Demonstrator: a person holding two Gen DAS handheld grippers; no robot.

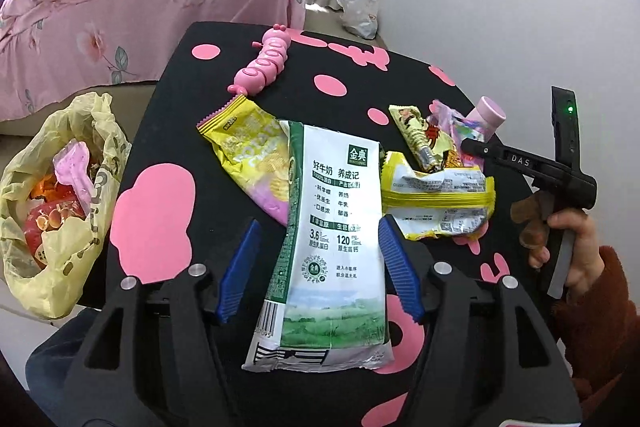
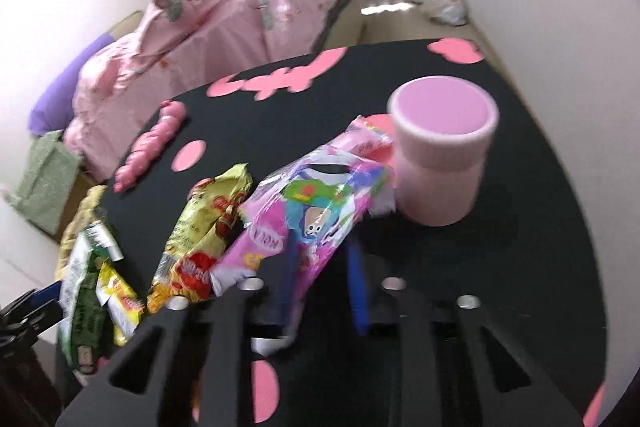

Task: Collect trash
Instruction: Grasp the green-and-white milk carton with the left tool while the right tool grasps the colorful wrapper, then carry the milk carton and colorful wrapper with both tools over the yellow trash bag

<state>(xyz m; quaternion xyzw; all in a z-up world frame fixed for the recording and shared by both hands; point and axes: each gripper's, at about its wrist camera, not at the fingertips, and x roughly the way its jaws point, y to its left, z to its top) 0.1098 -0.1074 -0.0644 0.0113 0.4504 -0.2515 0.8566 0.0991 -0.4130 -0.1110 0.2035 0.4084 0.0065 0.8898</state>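
Note:
A flattened white and green milk carton (image 1: 332, 243) lies on the black table with pink spots (image 1: 160, 163), between the blue fingers of my open left gripper (image 1: 318, 259). Yellow snack wrappers (image 1: 436, 203) and a yellow-pink chip bag (image 1: 256, 155) lie beside it. My right gripper (image 2: 324, 263) is closing around a pink and purple candy wrapper (image 2: 304, 211); the view is blurred. It also shows in the left wrist view (image 1: 476, 147). A yellow trash bag (image 1: 60, 203) with wrappers inside hangs off the table's left.
A pink caterpillar toy (image 1: 264, 61) lies at the table's far side. A pink lidded jar (image 2: 440, 155) stands just right of the candy wrapper. A pink bed (image 1: 140, 11) and a clear plastic bag (image 1: 360, 9) are behind.

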